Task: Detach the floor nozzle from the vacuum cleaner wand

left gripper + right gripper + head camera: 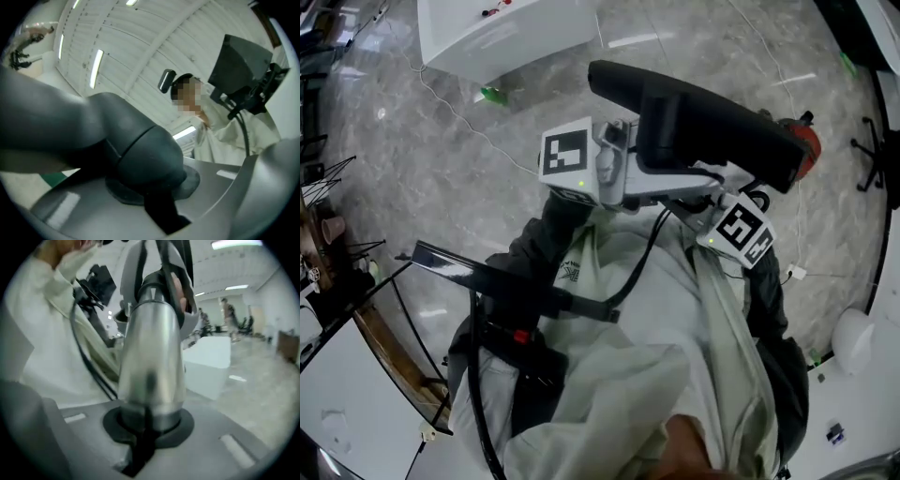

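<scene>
The left claw (154,192) grasps the floor nozzle (131,140) by its dark neck, and the right claw (147,427) grasps the silver wand (150,357). Held before the chest, they should part along the wand's length.

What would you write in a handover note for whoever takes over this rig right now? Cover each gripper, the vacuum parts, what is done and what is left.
Left gripper: fingers shut on the dark grey neck of the floor nozzle.
Right gripper: fingers shut on the silver wand.
Where: both parts are held up in front of the person, off the floor.
Done: each part is gripped. The joint between them is not visible, so I cannot tell whether it has come apart.
Left: if it is joined, pull nozzle and wand apart.
</scene>
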Demonstrator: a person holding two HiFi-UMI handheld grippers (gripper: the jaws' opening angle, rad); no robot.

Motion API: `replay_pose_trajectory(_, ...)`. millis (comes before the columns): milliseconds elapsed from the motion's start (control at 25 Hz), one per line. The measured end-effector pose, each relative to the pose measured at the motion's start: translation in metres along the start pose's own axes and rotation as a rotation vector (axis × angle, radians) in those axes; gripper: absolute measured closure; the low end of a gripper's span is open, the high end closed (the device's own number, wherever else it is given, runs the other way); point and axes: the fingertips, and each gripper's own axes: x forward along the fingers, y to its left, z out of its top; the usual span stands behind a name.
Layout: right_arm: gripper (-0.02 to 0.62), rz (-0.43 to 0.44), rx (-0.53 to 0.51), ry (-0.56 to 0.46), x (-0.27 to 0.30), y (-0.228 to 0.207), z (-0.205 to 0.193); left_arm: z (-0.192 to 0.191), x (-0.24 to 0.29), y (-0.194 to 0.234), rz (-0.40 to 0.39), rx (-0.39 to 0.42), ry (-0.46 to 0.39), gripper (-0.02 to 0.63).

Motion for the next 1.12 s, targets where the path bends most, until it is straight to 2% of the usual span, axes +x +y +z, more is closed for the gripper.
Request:
replay_pose_trajectory(40,0.557,0.135,0.004,-0.007,-0.003,0.014,-0.002,-0.003,0.002,-0.011,-0.077,-0.007,0.005,0.531)
replay_pose_trajectory(80,0.557,0.233,0.012,-0.014,-0.006,0.024,-0.003,-0.005,0.003,-0.017,-0.129,-0.016,0.008,0.529)
replay_pose_trajectory(120,0.557,0.279,0.020,-0.020,-0.006,0.027,-0.003,-0.005,0.004,-0.018,-0.149,-0.026,0.003,0.529)
replay_pose_trajectory(160,0.558,0.273,0.031,-0.022,-0.005,0.025,-0.002,-0.004,0.003,-0.014,-0.138,-0.034,-0.007,0.531)
replay_pose_trajectory(200,0.558,0.227,0.040,-0.021,-0.003,0.018,-0.002,-0.003,0.002,-0.007,-0.105,-0.042,-0.014,0.531)
replay_pose_trajectory(280,0.558,0.075,0.052,-0.007,0.004,0.001,-0.001,-0.001,-0.004,0.009,-0.019,-0.056,-0.025,0.535)
replay_pose_trajectory(480,0.560,-0.449,0.060,0.045,0.006,-0.048,0.003,0.004,-0.017,0.045,0.271,-0.060,-0.010,0.538)
replay_pose_trajectory(520,0.560,-0.517,0.053,0.047,0.006,-0.054,0.003,0.004,-0.019,0.050,0.324,-0.055,-0.003,0.538)
replay_pose_trajectory(600,0.560,-0.567,0.037,0.049,0.007,-0.059,0.003,0.003,-0.023,0.053,0.378,-0.042,0.006,0.538)
replay_pose_trajectory(640,0.560,-0.551,0.030,0.049,0.008,-0.057,0.003,0.003,-0.024,0.052,0.372,-0.037,0.005,0.538)
replay_pose_trajectory(720,0.558,-0.434,0.015,0.041,0.011,-0.043,0.001,0.002,-0.022,0.039,0.289,-0.025,-0.008,0.537)
replay_pose_trajectory(840,0.558,-0.134,0.003,0.019,0.008,-0.006,0.003,0.005,-0.011,0.001,0.025,-0.011,-0.035,0.534)
replay_pose_trajectory(960,0.557,0.198,0.026,-0.008,0.000,0.033,0.002,0.002,-0.004,-0.035,-0.237,-0.024,-0.019,0.529)
replay_pose_trajectory(1000,0.557,0.279,0.032,-0.013,-0.002,0.040,0.000,0.000,-0.004,-0.039,-0.275,-0.030,-0.015,0.529)
replay_pose_trajectory(1040,0.558,0.317,0.033,-0.019,-0.003,0.041,-0.001,-0.001,-0.003,-0.037,-0.271,-0.039,-0.017,0.529)
replay_pose_trajectory(1080,0.558,0.306,0.038,-0.023,-0.002,0.036,-0.002,-0.002,-0.002,-0.030,-0.229,-0.048,-0.023,0.529)
replay_pose_trajectory(1120,0.558,0.254,0.047,-0.022,0.000,0.027,-0.002,-0.002,-0.002,-0.018,-0.166,-0.055,-0.032,0.531)
